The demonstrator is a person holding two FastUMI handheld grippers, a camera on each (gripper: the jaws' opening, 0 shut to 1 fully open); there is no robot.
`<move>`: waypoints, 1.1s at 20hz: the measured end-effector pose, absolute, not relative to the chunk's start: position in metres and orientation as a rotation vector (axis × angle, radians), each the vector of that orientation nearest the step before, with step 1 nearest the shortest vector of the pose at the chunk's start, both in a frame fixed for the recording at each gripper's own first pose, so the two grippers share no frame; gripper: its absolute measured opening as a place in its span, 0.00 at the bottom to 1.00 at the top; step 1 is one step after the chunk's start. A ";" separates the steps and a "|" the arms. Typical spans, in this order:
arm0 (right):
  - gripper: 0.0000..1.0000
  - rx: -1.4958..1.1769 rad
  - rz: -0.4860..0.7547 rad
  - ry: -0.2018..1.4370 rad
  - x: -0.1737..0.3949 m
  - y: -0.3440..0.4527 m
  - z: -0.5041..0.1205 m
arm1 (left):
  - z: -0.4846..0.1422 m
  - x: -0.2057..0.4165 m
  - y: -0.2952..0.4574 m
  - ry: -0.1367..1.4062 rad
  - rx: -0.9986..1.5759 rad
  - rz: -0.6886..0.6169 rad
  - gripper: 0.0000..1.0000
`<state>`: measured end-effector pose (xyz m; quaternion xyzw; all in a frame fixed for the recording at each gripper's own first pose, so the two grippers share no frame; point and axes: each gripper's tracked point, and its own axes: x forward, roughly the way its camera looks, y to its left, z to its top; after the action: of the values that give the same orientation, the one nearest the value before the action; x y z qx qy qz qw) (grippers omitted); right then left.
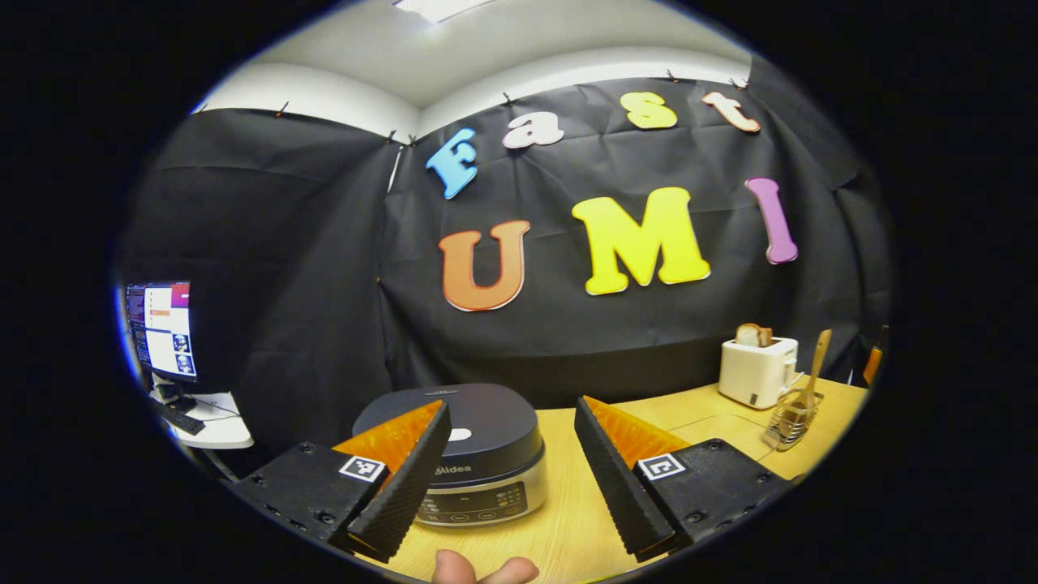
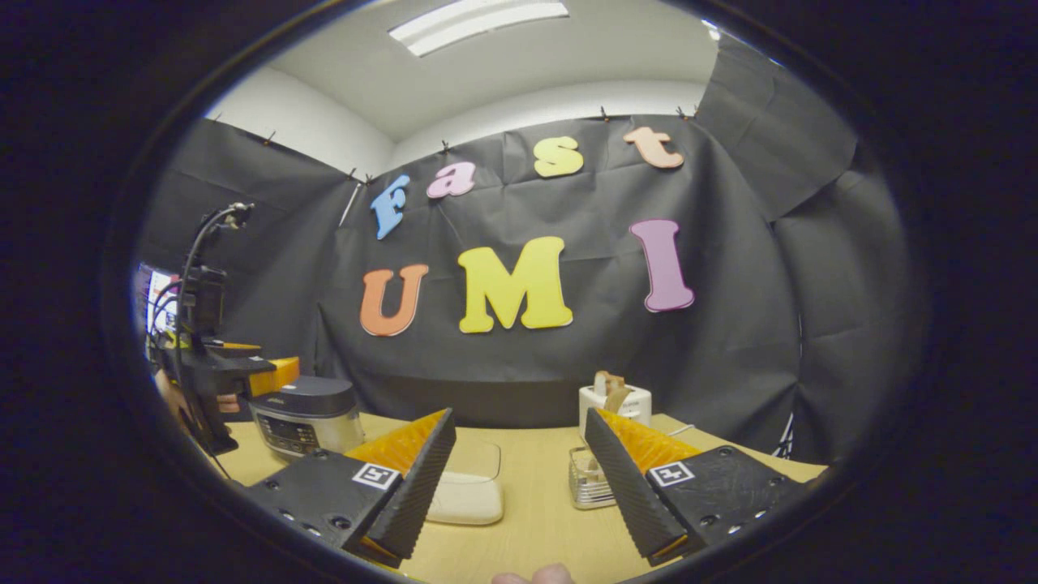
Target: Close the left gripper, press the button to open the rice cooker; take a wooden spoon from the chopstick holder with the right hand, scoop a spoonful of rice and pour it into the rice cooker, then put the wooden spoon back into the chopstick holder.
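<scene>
Cooker (image 1: 462, 454): matt dark plastic lid, brushed-metal band. Table (image 1: 559, 519): smooth pale wood grain. Spoon (image 1: 813, 369): wood. Holder (image 1: 791, 418): shiny wire metal. Toaster (image 1: 757, 371): glossy white plastic.

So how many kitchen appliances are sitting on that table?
2. The rice cooker stands at the table's left, lid closed, just ahead of the left gripper. The toaster, bread in its slots, stands at the back right beside the chopstick holder. Others may be hidden.
</scene>
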<state>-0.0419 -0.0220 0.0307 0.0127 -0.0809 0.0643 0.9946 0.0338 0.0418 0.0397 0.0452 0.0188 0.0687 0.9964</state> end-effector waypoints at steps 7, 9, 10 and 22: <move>0.92 0.007 0.057 -0.194 -0.072 -0.018 0.047 | 0.055 -0.041 -0.005 -0.035 -0.038 0.019 0.97; 0.95 -0.016 0.052 -0.197 -0.084 -0.009 0.049 | 0.058 -0.056 0.000 -0.064 -0.043 0.019 0.97; 0.96 -0.030 0.052 -0.200 -0.090 -0.003 0.050 | 0.059 -0.061 0.005 -0.073 -0.036 0.028 0.97; 0.97 -0.058 -0.004 -0.259 -0.147 0.019 0.092 | 0.075 -0.083 -0.015 -0.083 -0.068 -0.066 0.97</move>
<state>-0.1466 0.0194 0.0917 -0.0287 -0.1293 -0.0018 0.9912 -0.0835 -0.0148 0.0749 -0.0337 -0.0413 -0.0328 0.9980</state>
